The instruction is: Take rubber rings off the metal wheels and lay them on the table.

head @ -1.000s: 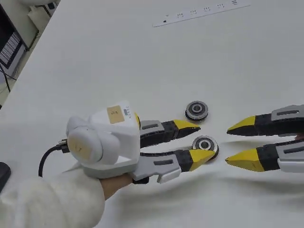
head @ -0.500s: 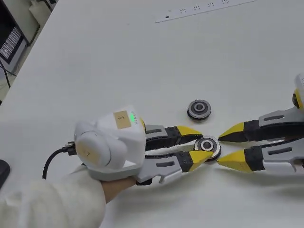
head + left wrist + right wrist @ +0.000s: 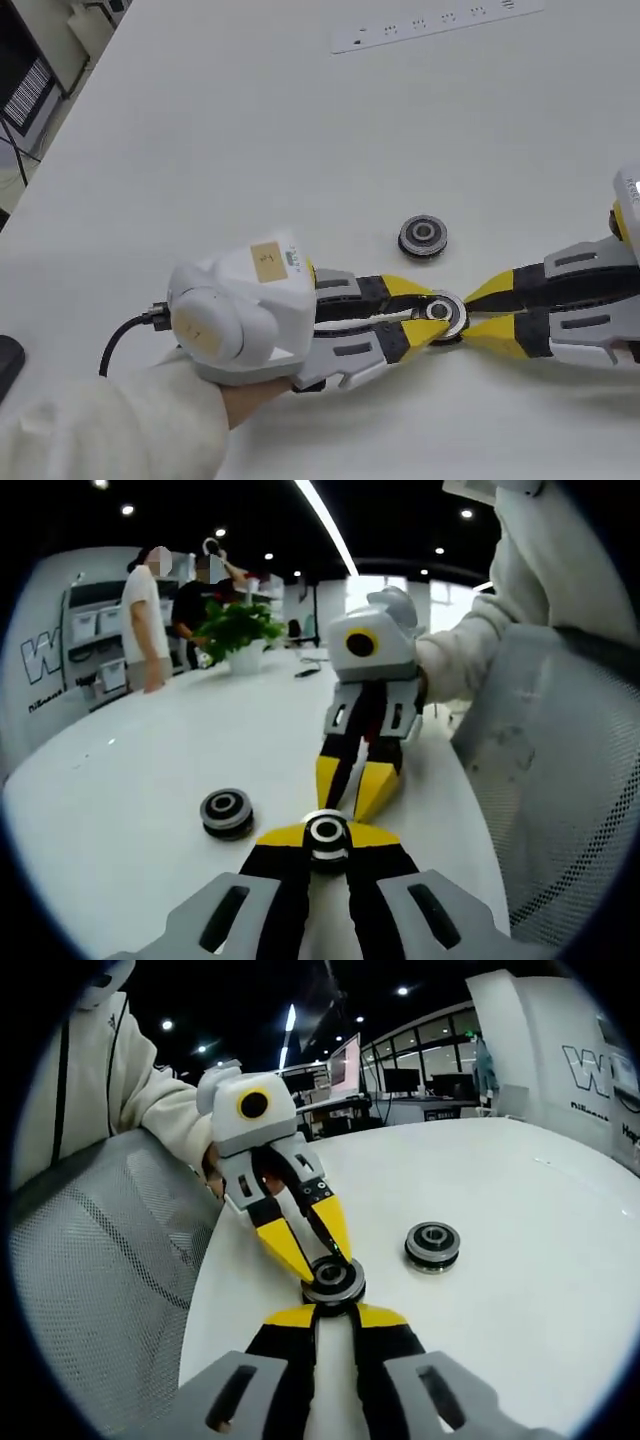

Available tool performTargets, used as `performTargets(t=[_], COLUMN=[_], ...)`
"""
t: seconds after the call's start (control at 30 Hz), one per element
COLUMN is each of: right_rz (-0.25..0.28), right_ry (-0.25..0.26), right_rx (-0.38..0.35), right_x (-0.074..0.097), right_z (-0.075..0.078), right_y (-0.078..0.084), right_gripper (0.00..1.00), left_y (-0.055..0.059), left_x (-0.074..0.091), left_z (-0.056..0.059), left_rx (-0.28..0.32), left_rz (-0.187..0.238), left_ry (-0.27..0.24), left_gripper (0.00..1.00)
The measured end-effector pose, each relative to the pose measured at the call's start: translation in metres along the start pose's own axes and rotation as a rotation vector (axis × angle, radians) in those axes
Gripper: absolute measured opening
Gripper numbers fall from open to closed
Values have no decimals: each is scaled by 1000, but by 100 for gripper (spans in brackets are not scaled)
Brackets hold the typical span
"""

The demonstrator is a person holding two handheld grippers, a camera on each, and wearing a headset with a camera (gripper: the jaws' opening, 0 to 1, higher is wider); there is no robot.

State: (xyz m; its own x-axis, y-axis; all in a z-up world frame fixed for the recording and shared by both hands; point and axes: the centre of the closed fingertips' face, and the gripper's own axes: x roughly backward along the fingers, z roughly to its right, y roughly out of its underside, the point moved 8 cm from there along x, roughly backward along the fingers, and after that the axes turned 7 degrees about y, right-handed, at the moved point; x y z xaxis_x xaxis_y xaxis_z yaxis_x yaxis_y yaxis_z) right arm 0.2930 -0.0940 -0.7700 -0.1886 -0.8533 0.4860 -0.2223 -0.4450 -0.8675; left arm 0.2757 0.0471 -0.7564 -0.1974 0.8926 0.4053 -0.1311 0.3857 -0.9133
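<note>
White table [image 3: 250, 130]. Count: two metal wheels and two grippers.

Held wheel [image 3: 441, 311] rests on the table between the two grippers, which meet tip to tip across it. Left gripper [image 3: 427, 312] enters from the left, jaws narrow and closed on the held wheel. Right gripper [image 3: 470, 315] enters from the right, jaws equally narrow, tips pressed on the far side of the same wheel. Second wheel [image 3: 424, 236] lies flat just beyond, touching neither gripper. It carries a dark rubber ring [image 3: 227, 827] round its rim; the held wheel shows a like dark band.

Hard to make out: whether the tips bite rubber or metal cannot be told. The yellow tips cover part of the held wheel's rim. In the head view the right gripper's body is cut off at the frame edge.

Around: a power strip [image 3: 440, 22] at the far side of the table and a black cable [image 3: 122, 334] behind the left gripper. In the left gripper view, two people [image 3: 145, 615] stand by a potted plant [image 3: 236, 632], with a mesh chair back [image 3: 570, 780] close by.
</note>
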Motion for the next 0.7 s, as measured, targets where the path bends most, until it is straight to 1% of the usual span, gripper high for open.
performTargets(t=[0.1, 0.2, 0.27, 0.33, 0.47, 0.5, 0.57, 0.6, 0.67, 0.7], right_rz=[-7, -13, -20, -21, -18, -18, -3, 0, 14, 26], right_ry=[3, 16, 28, 45, 64, 70, 68, 68, 63, 53], right_rx=[10, 36, 47, 49, 26, 8, -94, -109, -196, -274], right_x=[0, 1, 2, 3, 4, 4, 5, 5, 5, 5], right_z=[0, -2, -1, 0, 0, 1, 3, 3, 5, 6], right_y=[-1, -2, -2, -3, -5, -5, -3, -3, -1, 1], right_gripper=[9, 7, 4, 0, 0, 0, 0, 0, 0, 0], left_y=[0, 0, 1, 1, 3, 3, 4, 4, 5, 5], left_x=[0, 1, 1, 1, 2, 2, 2, 2, 2, 2], left_z=[0, 1, 1, 0, 0, -1, -1, -1, -1, -1], left_rx=[-3, -4, -7, -8, -11, -12, -11, -12, -10, -9], left_rz=[3, 2, 2, 2, 2, 3, 7, 9, 15, 17], left_ry=[-1, -3, -3, -3, -2, -3, -4, -6, -7, -8], left_gripper=[14, 14, 14, 14, 13, 13, 13, 13, 13, 13])
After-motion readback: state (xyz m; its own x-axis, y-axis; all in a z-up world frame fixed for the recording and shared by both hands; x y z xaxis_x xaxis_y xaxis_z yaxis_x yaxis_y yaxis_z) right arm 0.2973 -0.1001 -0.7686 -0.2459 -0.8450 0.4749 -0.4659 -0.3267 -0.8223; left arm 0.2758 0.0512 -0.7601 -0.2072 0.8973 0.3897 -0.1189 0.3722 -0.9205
